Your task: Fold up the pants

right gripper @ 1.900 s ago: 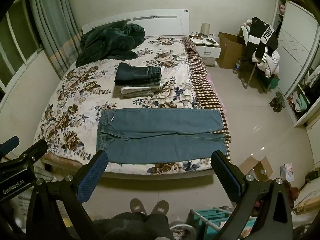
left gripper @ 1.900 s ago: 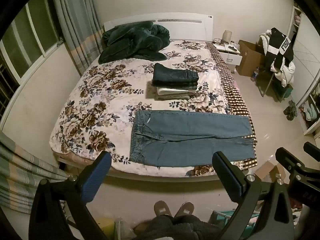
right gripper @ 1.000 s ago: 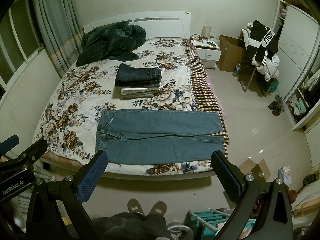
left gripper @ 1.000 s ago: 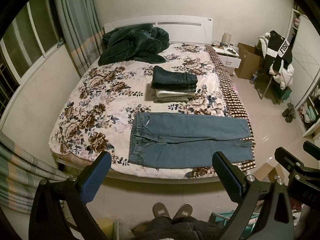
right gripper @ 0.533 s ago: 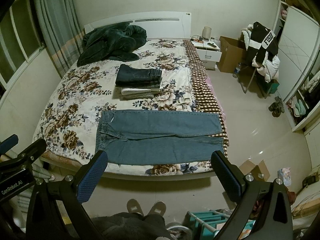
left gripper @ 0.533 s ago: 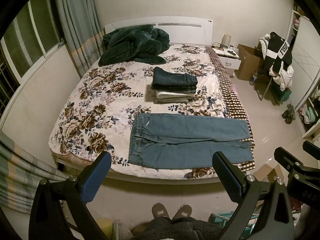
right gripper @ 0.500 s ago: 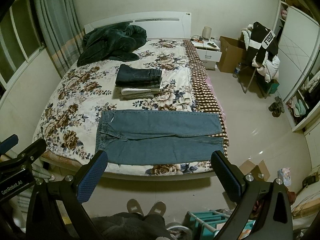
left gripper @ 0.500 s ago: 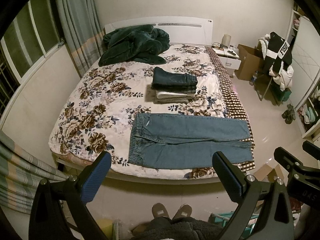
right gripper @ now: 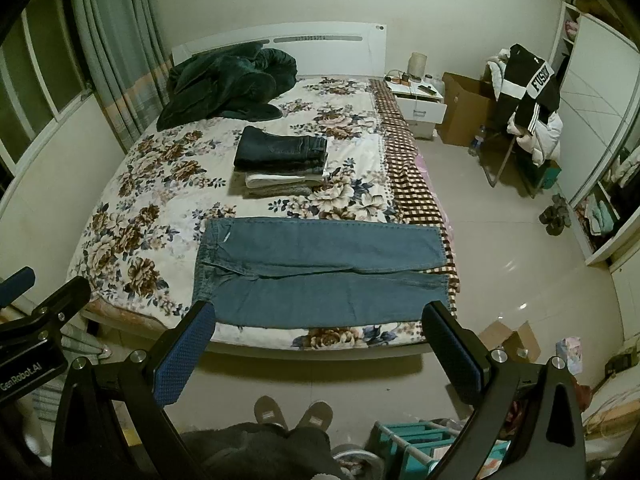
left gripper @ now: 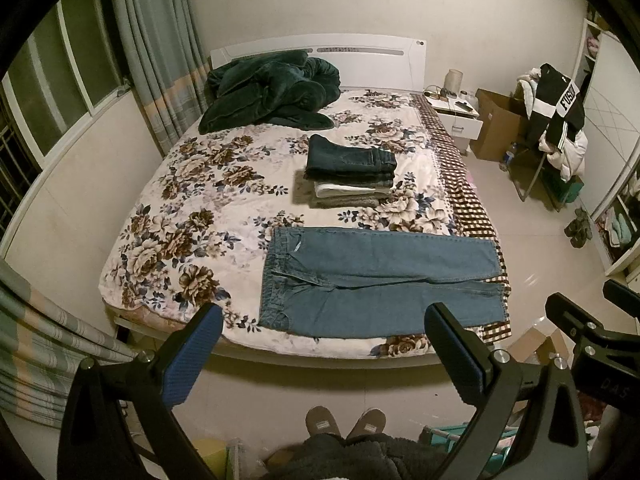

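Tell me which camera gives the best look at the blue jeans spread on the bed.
The left wrist view: the blue jeans lie whole and unobstructed on the floral bedspread. In the right wrist view the jeans are larger, but the open tongs' fingertips overlap their near edge at both ends.

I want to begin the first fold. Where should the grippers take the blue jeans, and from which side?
Probably the near long edge of the blue jeans, from the foot of the bed: left gripper at the waistband corner, right gripper at the hem. They lie flat, legs side by side, so that leg should fold onto the far one.
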The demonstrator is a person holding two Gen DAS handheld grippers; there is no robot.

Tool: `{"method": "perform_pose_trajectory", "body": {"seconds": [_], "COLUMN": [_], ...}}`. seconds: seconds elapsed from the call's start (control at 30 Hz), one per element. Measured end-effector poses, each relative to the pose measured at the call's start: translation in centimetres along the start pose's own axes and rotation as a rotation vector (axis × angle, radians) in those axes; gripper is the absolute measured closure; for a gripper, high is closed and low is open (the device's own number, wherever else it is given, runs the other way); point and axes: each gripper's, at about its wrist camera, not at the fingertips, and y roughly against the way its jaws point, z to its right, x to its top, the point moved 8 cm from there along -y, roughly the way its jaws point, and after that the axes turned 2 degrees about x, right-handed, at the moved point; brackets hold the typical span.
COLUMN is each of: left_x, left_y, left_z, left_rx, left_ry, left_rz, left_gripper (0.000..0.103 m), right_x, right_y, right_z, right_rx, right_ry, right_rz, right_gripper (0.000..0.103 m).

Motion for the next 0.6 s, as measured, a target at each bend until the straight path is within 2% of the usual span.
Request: {"method": "perform_pose_trajectory", "body": {"seconds": [0.6], "left_x": [0.03], "left_y": [0.00], "left_z": [0.05], "left_rx": [-0.001], "left_ry": [-0.001], "left_rz": [0.001], "left_gripper": [0.000], "right_x": [-0.05], "right_y": [0.04], "right_z": [-0.16], "right_rx": [0.001], "right_ry": [0.002], "right_rz": [0.003], "right_gripper": [0.000]}}
